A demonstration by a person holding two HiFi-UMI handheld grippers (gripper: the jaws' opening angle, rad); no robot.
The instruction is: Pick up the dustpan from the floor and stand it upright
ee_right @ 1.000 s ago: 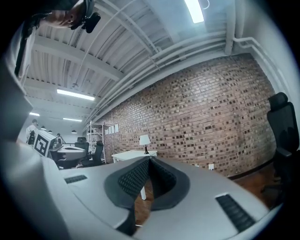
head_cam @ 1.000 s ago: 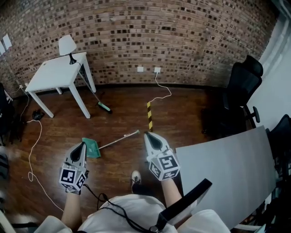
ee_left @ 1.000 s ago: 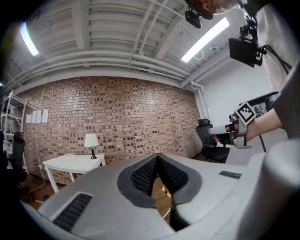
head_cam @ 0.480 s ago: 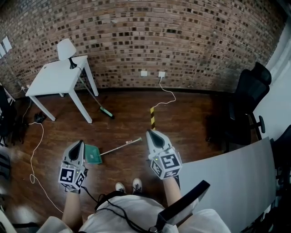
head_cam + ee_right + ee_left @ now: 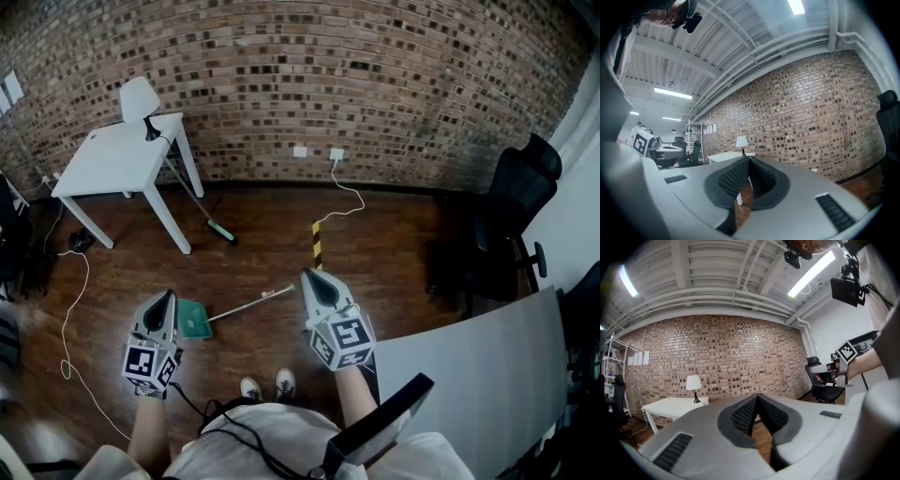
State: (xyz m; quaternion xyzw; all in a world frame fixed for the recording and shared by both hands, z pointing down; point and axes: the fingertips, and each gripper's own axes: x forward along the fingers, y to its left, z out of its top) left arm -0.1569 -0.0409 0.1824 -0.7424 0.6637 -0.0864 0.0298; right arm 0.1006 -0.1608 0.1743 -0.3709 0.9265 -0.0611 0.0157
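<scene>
In the head view, nothing of the task is done. The dustpan (image 5: pixel 194 321) lies flat on the wood floor, its pan showing beside your left gripper (image 5: pixel 161 306) and its handle running toward your right gripper (image 5: pixel 312 284). Lifting and standing it both remain.

Your left gripper view shows jaws closed on nothing, aimed level at the brick wall (image 5: pixel 717 357), with no dustpan.

Your right gripper view shows the same: jaws together, empty, no dustpan in sight.

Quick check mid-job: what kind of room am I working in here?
Probably an office or studio workspace: a brick wall, a white desk with a lamp on it, and a black office chair on a wooden floor.
</scene>
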